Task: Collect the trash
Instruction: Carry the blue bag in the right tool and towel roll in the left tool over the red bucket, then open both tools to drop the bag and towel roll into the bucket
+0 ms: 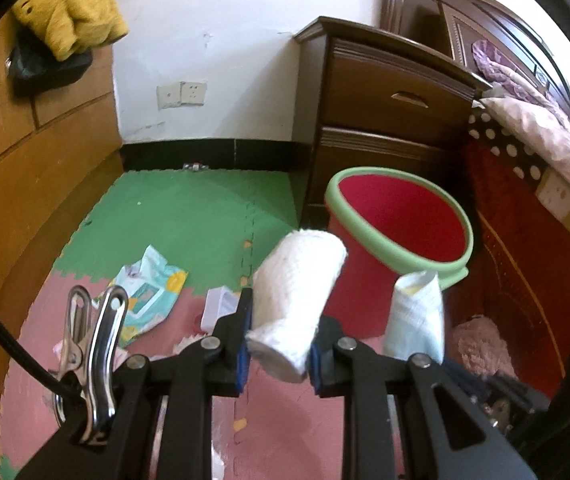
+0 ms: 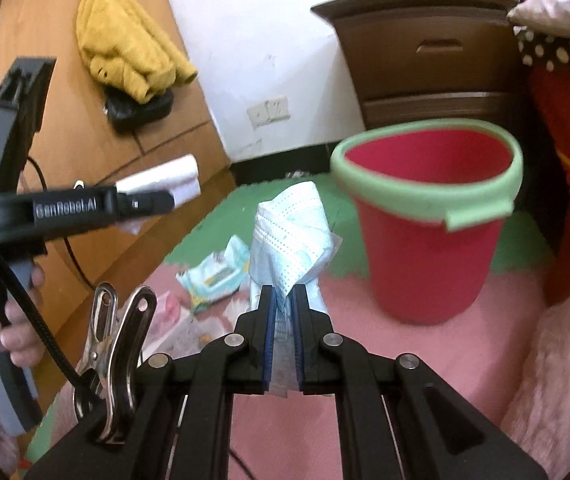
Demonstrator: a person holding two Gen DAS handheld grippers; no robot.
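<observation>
- Left tongs [image 1: 279, 344] are clamped on a white roll of paper towel [image 1: 297, 304], which sticks up and leans toward the bin.
- Right tongs [image 2: 283, 328] are pinched tight on a crumpled pale-blue face mask [image 2: 289, 236] — it stands up between the blue pads.
- In the left view the mask shows up again just to the right of the towel roll, in front of the bin's rim.
- Red bin [image 2: 429, 232] with a pale green rim stands open on the floor, ahead of both tongs and slightly to the right; nothing visible inside it.
- Still lying on the floor: a wet-wipes packet [image 1: 149, 292], and beside it a small white piece [image 1: 217, 304] that I cannot identify.
- A hand [image 2: 13, 320] grips the left tool's grey handle at the left edge of the right view.
- Behind the bin stands a dark wooden nightstand [image 1: 389, 120] with two drawers; to its right is a bed [image 1: 541, 148] with pink bedding and a polka-dot edge.
- The floor is foam puzzle mat [image 1: 189, 216] — green toward the wall, pink closer in.
- Yellow garment [image 1: 73, 4] hangs on the wooden panel at left; wall sockets [image 1: 183, 94] sit low on the white wall.
- Fluffy pink rug [image 2: 557, 380] lies at lower right.
</observation>
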